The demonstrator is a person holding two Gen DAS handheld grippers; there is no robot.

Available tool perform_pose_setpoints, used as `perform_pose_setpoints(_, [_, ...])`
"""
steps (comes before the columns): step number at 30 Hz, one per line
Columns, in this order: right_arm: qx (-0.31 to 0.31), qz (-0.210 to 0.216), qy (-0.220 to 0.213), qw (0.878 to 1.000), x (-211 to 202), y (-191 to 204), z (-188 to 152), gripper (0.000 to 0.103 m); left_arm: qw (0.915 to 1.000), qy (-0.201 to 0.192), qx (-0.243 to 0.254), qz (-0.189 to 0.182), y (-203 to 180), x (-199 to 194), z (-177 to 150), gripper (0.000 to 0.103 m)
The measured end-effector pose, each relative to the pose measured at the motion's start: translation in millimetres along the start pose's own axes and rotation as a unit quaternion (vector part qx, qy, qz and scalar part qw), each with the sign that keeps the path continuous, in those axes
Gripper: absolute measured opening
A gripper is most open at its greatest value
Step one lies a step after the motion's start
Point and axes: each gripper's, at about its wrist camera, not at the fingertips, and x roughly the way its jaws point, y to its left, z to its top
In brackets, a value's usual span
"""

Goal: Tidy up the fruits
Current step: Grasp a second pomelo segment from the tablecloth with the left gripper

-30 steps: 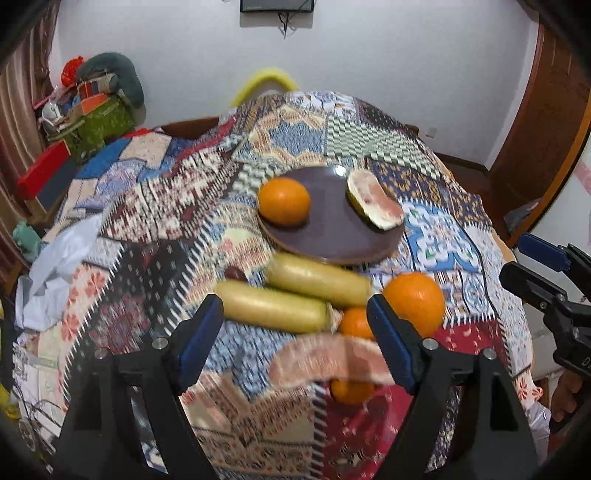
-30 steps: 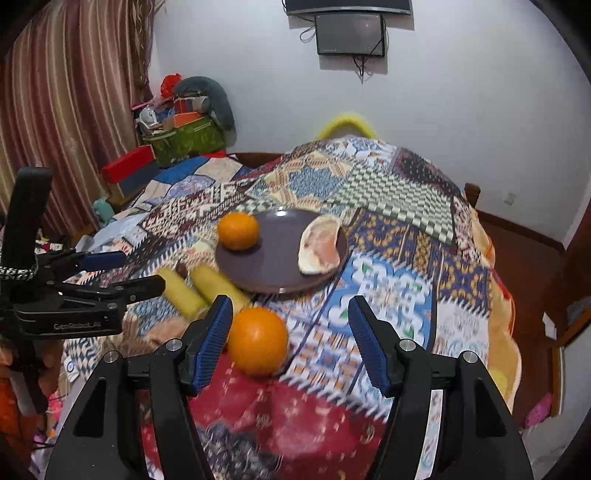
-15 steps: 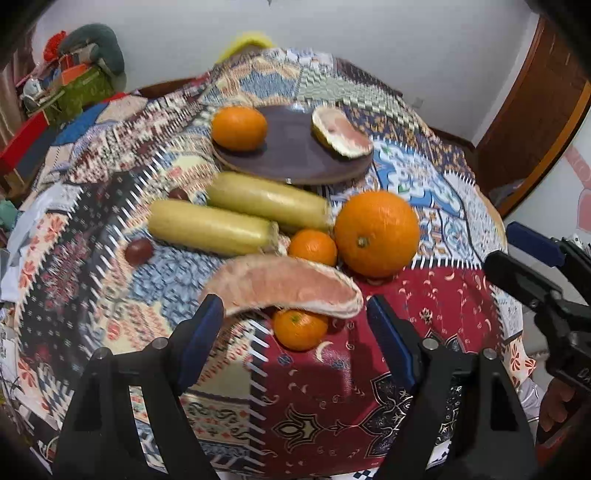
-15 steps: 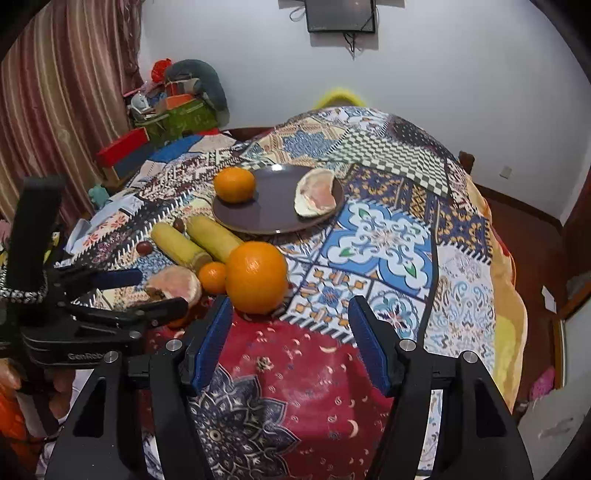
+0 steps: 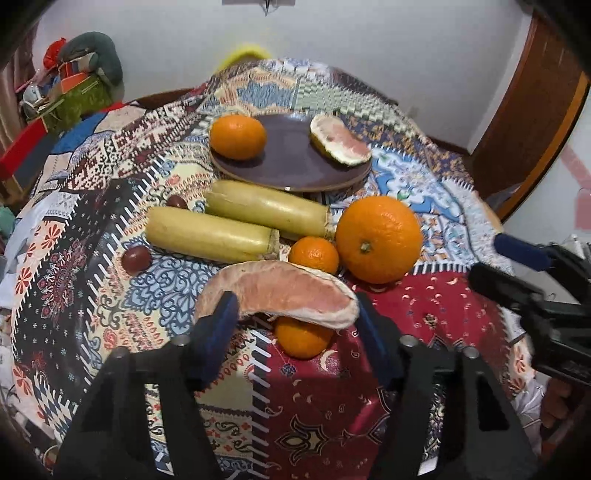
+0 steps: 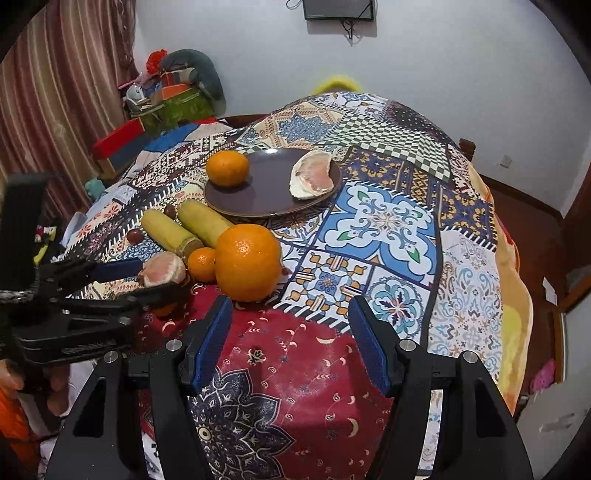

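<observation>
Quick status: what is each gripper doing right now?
Left gripper: jaws closing around the pink curved pomelo wedge; a firm grip cannot be told.
Right gripper: open, empty, just short of the large orange.

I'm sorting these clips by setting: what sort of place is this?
Most likely a room in a home: a table under a patchwork cloth with fruit on it, a striped curtain, a wall-mounted screen and household clutter piled in the corner.

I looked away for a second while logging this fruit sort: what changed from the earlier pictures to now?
Both grippers came down toward the fruit. The left gripper now straddles the pomelo wedge, its jaws closing on it. The right gripper neared the large orange, empty. Plate and fruit stayed put.
</observation>
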Motion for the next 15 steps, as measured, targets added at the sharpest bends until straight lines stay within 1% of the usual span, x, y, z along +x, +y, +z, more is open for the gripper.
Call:
perform_pose_setpoints(1, [-0.001,0.001,0.001,1.000,0.9,0.4,0.3,0.062,1.0000,-0.006,-0.001,-0.003,2.7,-3.9,-0.5,0.052])
perform_pose_setpoints(2, [-0.002,0.002,0.002,1.000,2.5,1.6,0.7,0.062,0.9999,-0.007,-0.003,-0.008,5.6,-7.7,-0.7,0.042])
perform_pose_setpoints(4, [-0.002,0.006,0.003,1.000,5.1,3.1,2.3,0.062,0.9998,-0.007,-0.009,-0.013,11.6,-13.8,-1.4,0.035])
perform_pose_setpoints(6, [-0.002,0.012,0.003,1.000,7.9,4.9,4.5,0.062,0.9997,-0.011,-0.015,-0.015,20.1,-21.3,-3.8,0.034])
perform_pose_setpoints(10, [-0.004,0.021,0.006,1.000,15.3,10.4,8.6,0.061,0.9996,-0.015,-0.024,-0.006,36.4,-31.6,-11.6,0.034])
perform_pose_setpoints(13, [-0.007,0.025,0.009,1.000,20.1,13.4,11.4,0.062,0.9992,-0.008,-0.040,-0.005,50.4,-35.1,-19.8,0.034])
perform_pose_setpoints(15, [-0.008,0.027,0.010,1.000,22.5,15.3,12.6,0.061,0.9987,0.005,-0.050,-0.005,59.4,-33.8,-26.8,0.035])
